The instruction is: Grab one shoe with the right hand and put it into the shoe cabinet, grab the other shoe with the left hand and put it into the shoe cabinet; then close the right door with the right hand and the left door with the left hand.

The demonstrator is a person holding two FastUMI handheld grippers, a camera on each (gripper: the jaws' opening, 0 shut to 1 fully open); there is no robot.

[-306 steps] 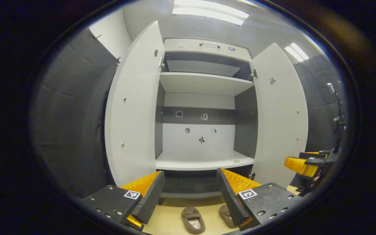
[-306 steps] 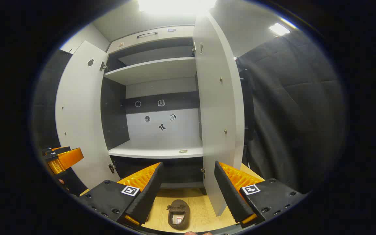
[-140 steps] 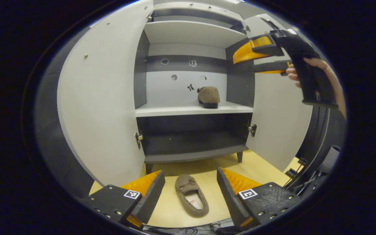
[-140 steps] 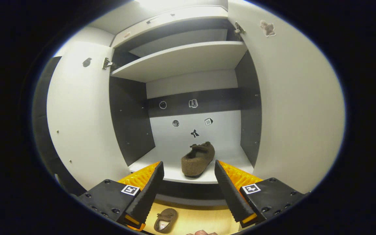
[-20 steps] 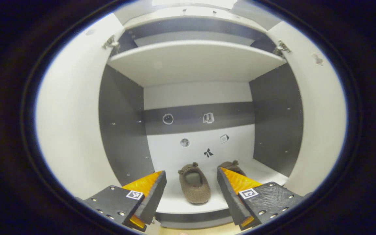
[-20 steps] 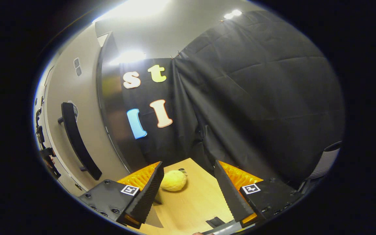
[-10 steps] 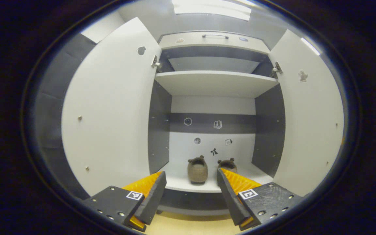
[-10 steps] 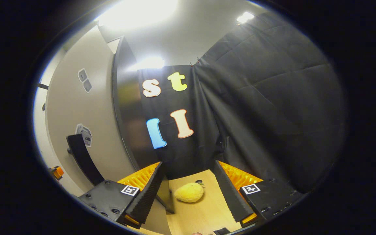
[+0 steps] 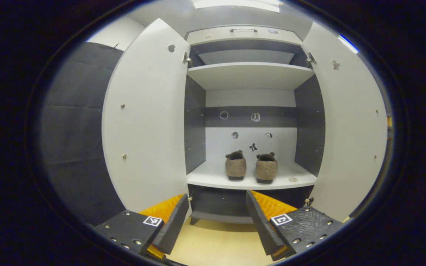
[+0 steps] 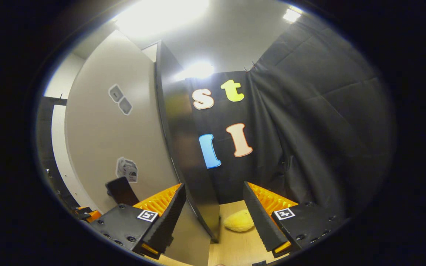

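Shoes first: both brown shoes, the left one (image 9: 235, 166) and the right one (image 9: 266, 168), sit side by side on the middle shelf (image 9: 213, 177) of the shoe cabinet (image 9: 250, 75), toes toward the back wall, so by my judgement the putting-away part is done and the door-closing step is in hand. In the left gripper view both doors stand wide open, the left door (image 9: 144, 118) and the right door (image 9: 350, 122) swung out to either side.

The right gripper (image 10: 213, 212) is at the outer face of the right door (image 10: 102, 136), with the door's dark edge (image 10: 183, 147) running down between its fingers and a dark handle (image 10: 121, 191) just beside its left finger. Its fingers are spread wide and I cannot tell whether either one touches the door; they grip nothing. A yellow soft toy (image 10: 239, 222) lies on the wooden floor (image 10: 231, 247) beyond.

The next move probably calls for pressing that door's outer face so it swings shut, without catching the edge between the fingers.

The left gripper (image 9: 216, 221) hangs in front of the cabinet, below the shoe shelf, fingers wide apart and empty, well placed to take the left door afterwards.
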